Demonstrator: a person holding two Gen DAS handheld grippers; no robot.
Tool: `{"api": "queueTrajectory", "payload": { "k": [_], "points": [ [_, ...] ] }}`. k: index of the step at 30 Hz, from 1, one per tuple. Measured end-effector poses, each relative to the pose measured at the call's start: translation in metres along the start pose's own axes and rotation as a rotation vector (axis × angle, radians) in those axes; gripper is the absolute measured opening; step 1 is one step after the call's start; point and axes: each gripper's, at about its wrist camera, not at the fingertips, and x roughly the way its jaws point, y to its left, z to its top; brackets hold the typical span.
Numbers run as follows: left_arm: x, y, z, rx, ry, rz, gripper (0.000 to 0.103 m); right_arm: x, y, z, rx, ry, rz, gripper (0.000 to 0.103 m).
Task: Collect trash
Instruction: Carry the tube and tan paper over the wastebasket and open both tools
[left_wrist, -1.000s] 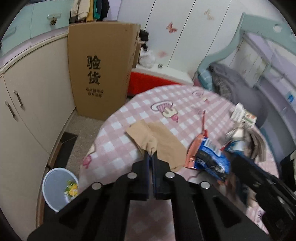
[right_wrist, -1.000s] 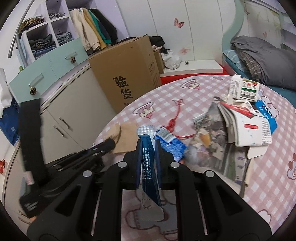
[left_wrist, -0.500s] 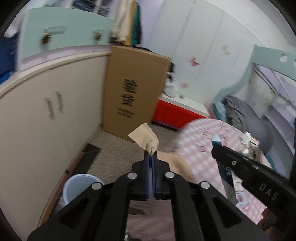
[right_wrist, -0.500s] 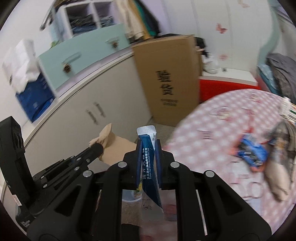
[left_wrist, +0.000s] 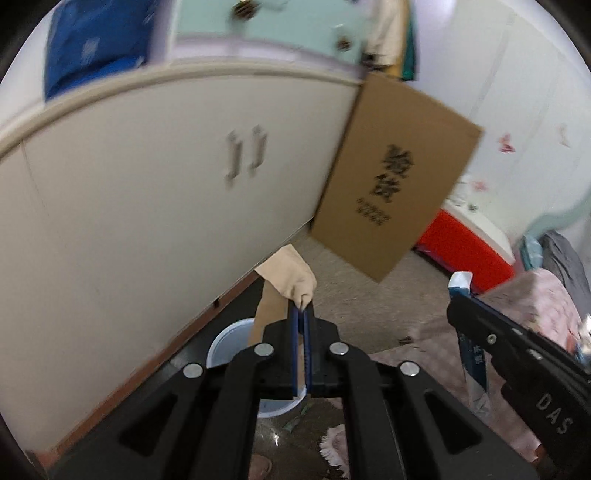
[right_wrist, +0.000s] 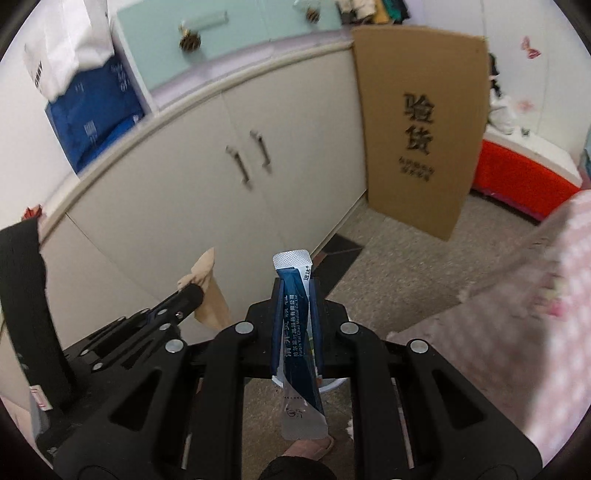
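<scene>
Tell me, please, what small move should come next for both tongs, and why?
Probably bring both further over the white round plastic bin before opening: the left tongs pinch a beige crumpled paper, the right tongs a blue foil sachet.

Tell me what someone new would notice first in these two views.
Probably the blue sachet standing up between the right gripper fingers, dead centre. Next, the tan paper pinched in the left gripper, hanging over the white bin on the floor. Behind both, a big cardboard box leans against the cream cabinet.
</scene>
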Motion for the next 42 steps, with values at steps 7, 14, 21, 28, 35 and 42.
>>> {"api": "queueTrajectory", "payload": {
  "k": [7,14,21,28,35,42],
  "points": [
    [0.032,0.033,0.002,-0.048,0.036,0.081,0.002,0.057,0.01,-0.002,-0.004,0.044,0.016,0.062],
    [0.05,0.035,-0.003,-0.043,0.074,0.082,0.003,0.059,0.006,-0.014,0.004,0.06,-0.038,0.062],
    [0.053,0.028,-0.002,-0.035,0.082,0.069,0.003,0.046,-0.004,-0.017,0.016,0.03,-0.087,0.065],
    [0.055,0.02,0.001,-0.022,0.083,0.065,0.003,0.018,-0.01,-0.013,0.042,-0.075,-0.134,0.067],
    [0.057,0.01,0.006,-0.022,0.069,0.061,0.004,0.006,-0.018,-0.01,0.079,-0.145,-0.145,0.068],
    [0.058,0.007,0.004,-0.019,0.089,0.065,0.058,-0.003,-0.023,-0.011,0.105,-0.15,-0.135,0.068]
  ]
}}
